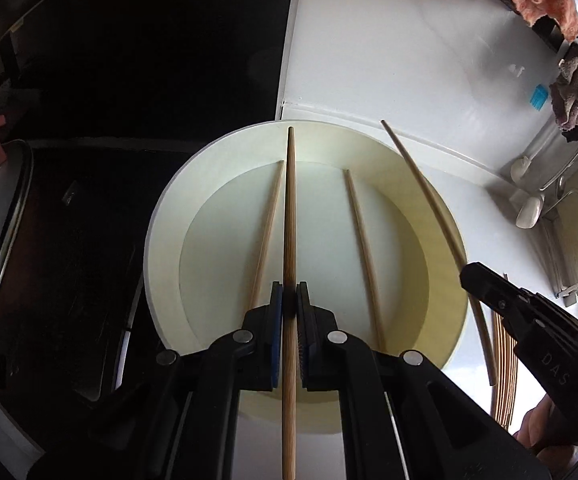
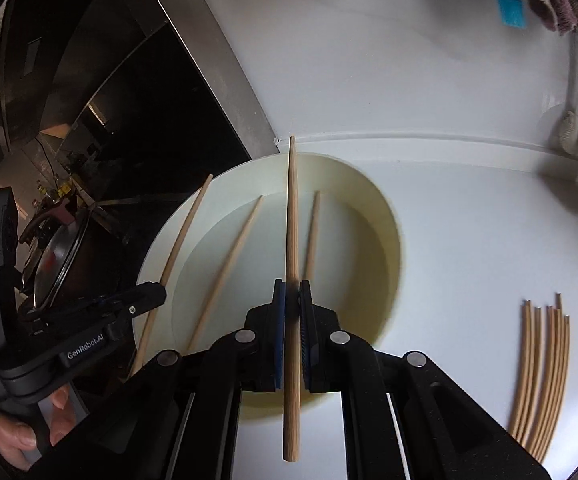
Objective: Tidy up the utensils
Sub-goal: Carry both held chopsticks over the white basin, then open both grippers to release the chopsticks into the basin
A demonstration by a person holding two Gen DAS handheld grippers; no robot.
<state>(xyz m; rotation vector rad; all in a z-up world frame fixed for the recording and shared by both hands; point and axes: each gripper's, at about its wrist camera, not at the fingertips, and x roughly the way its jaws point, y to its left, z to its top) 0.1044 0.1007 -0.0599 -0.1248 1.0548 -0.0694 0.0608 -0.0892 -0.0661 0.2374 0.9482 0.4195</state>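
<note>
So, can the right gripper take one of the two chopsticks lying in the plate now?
Probably not yet. The right gripper is shut on a chopstick already, so its jaws are full. The two loose chopsticks in the plate lie uncovered just below it.

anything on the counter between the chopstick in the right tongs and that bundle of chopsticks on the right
Nothing visible. The right tongs are shut on a chopstick above the plate; bare white counter lies between the plate and the chopstick bundle.
</note>
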